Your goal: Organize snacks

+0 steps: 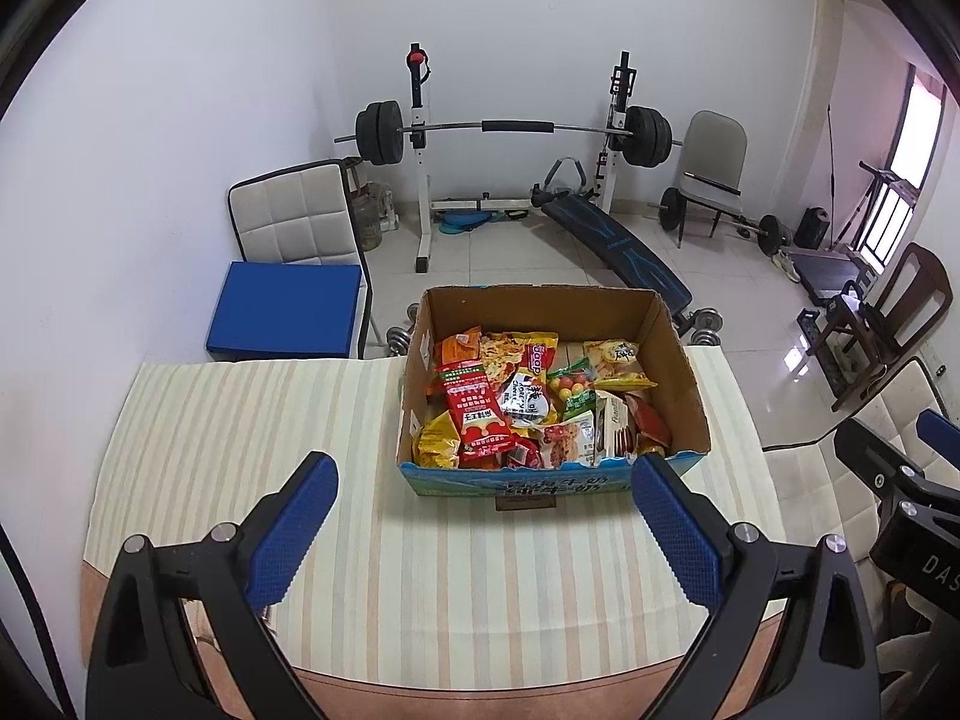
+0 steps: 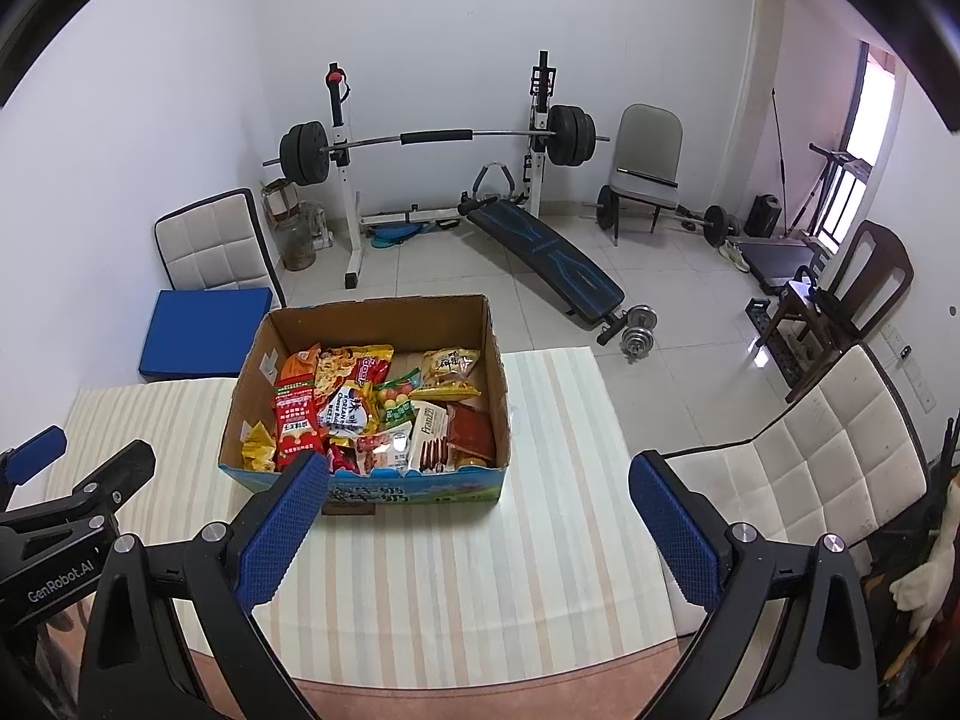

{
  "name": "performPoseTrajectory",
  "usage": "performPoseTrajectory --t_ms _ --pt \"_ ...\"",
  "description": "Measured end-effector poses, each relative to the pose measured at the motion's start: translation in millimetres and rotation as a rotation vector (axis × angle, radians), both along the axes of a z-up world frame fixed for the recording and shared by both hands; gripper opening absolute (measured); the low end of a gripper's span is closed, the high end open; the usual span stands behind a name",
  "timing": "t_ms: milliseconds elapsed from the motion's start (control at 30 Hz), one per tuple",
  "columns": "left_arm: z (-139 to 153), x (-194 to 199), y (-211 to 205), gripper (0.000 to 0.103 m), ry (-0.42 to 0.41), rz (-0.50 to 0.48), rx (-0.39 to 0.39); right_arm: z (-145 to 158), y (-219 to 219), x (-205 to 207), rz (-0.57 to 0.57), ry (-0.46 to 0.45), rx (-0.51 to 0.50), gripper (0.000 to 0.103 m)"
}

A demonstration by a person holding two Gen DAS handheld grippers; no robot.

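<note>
Cardboard box (image 1: 684,372) of snack packets (image 1: 480,414)

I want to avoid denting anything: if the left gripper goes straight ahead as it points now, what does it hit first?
Probably the near wall of the cardboard box, ahead of the open left gripper; only bare striped tablecloth lies between. Height is unclear.

My left tool (image 1: 483,531) and right tool (image 2: 480,531) are black with blue cross-hatched pads. The counter (image 1: 240,450) wears a cloth of cream and pale tan stripes. The cardboard box (image 1: 690,384) is brown, with a blue and green printed front. Inside are red, yellow, orange and green snack packets (image 1: 528,402). A solid blue cushion (image 1: 285,309) lies on a white quilted chair (image 1: 294,213).
</note>
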State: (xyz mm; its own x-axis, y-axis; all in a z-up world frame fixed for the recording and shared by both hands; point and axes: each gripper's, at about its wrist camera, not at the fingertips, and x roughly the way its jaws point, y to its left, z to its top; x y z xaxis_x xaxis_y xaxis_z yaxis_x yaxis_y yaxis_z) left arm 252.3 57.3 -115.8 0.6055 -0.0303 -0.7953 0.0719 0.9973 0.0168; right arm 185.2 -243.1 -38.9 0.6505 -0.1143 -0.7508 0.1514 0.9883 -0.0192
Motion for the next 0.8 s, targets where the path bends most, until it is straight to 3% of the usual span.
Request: performPoseTrajectory --t_ms 800 --pt "-7.4 -2.0 1.6 0.100 -0.007 -0.021 0.001 -2.8 -3.7 -5.3 -0.007 -0.010 -0.001 0.103"
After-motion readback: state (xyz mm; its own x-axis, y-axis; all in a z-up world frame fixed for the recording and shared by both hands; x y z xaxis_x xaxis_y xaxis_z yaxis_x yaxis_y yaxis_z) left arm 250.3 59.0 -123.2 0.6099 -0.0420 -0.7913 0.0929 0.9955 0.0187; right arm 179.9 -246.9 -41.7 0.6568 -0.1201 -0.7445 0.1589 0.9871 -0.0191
